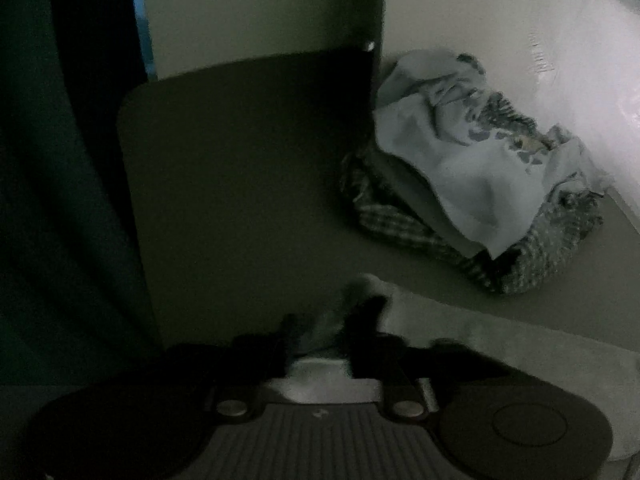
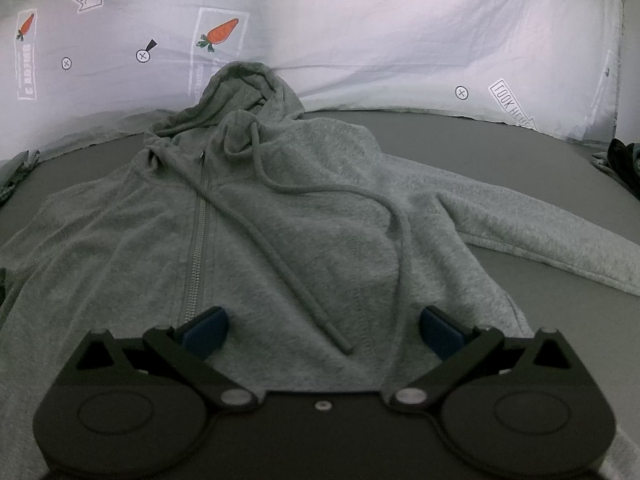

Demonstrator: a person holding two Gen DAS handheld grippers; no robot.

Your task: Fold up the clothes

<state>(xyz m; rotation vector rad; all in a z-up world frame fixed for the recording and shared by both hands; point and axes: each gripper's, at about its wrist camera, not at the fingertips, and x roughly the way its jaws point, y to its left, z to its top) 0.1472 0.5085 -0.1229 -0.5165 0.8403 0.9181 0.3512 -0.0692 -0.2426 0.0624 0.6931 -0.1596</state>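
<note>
A grey zip hoodie (image 2: 280,220) lies face up on the grey surface (image 2: 500,148), hood at the far side, one sleeve (image 2: 540,232) stretched out right, drawstrings across the chest. My right gripper (image 2: 322,326) is open, its blue pads (image 2: 206,330) spread just above the hoodie's lower front. In the dim left wrist view, my left gripper (image 1: 326,320) is shut on a pale grey edge of the hoodie (image 1: 480,340) that runs off to the right.
A crumpled pile of clothes, a pale printed garment (image 1: 472,152) over a plaid one (image 1: 540,248), lies to the right in the left wrist view. A carrot-print sheet (image 2: 360,32) rises behind the hoodie. Dark clothing (image 2: 624,164) sits at the far right edge.
</note>
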